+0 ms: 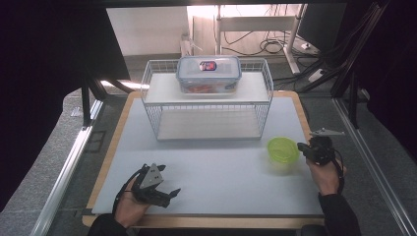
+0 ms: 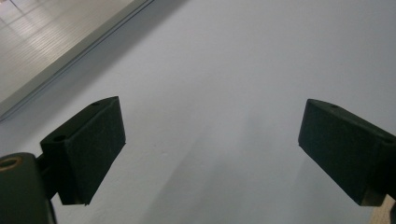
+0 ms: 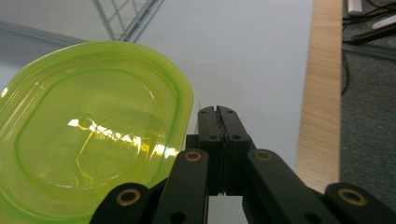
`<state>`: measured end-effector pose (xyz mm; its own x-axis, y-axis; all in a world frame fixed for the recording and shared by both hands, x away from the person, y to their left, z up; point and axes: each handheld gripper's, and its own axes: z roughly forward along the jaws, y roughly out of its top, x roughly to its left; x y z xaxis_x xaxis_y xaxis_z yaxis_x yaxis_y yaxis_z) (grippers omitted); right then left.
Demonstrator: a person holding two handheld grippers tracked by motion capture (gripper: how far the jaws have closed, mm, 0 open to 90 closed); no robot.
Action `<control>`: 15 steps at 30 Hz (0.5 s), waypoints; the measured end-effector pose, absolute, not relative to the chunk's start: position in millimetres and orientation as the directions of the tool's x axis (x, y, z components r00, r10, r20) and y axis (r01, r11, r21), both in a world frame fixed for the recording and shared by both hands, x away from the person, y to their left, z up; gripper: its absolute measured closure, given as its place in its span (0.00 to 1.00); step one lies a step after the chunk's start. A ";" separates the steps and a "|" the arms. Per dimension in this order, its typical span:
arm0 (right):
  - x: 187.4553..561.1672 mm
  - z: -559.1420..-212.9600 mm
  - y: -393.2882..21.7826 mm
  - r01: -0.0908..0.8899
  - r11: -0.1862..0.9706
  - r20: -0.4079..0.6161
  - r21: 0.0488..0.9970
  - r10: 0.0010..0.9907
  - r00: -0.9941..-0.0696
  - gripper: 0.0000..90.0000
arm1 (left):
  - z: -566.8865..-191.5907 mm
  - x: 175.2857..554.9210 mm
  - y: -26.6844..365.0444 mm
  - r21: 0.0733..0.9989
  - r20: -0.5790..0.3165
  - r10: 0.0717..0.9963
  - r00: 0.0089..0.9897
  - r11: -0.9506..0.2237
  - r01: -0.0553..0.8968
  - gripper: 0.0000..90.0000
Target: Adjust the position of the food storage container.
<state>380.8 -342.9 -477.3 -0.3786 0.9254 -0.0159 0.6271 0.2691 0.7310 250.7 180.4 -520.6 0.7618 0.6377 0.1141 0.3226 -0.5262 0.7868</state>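
Observation:
A translucent lime-green plastic container [image 1: 282, 150] sits on the grey mat at the right. In the right gripper view the container [image 3: 88, 135] lies close at the left. My right gripper [image 1: 301, 146] is at its right rim; its jaws [image 3: 218, 112] are pressed together just beside the green edge, and I see nothing between them. My left gripper [image 1: 174, 192] rests low near the front left of the mat. In its own view the left gripper [image 2: 212, 154] stands wide open over bare mat, holding nothing.
A white wire rack [image 1: 147, 83] stands at the back middle of the grey mat [image 1: 216, 167]. On its upper shelf is a clear food box with a blue-rimmed lid [image 1: 209, 73]. The table's wooden edge [image 3: 322, 116] runs close to the right gripper.

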 end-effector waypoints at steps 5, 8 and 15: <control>376.3 -477.8 -332.2 0.627 0.281 -0.002 0.727 0.913 -0.407 1.00 | -520.9 250.6 179.9 0.784 0.118 0.635 0.764 -0.532 0.321 0.08; 373.6 -478.2 -325.0 0.624 0.290 0.002 0.726 0.906 -0.423 1.00 | -520.7 250.3 179.8 0.784 0.120 0.634 0.764 -0.533 0.319 0.08; 367.4 -479.4 -310.0 0.625 0.299 0.033 0.721 0.886 -0.462 1.00 | -521.0 250.2 179.4 0.782 0.119 0.632 0.766 -0.535 0.320 0.08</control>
<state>367.4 -310.0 -479.4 -0.4624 0.8861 0.0334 0.6247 0.2988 0.7214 250.2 179.4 -521.0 0.7655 0.6322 0.1194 0.3195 -0.5347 0.7823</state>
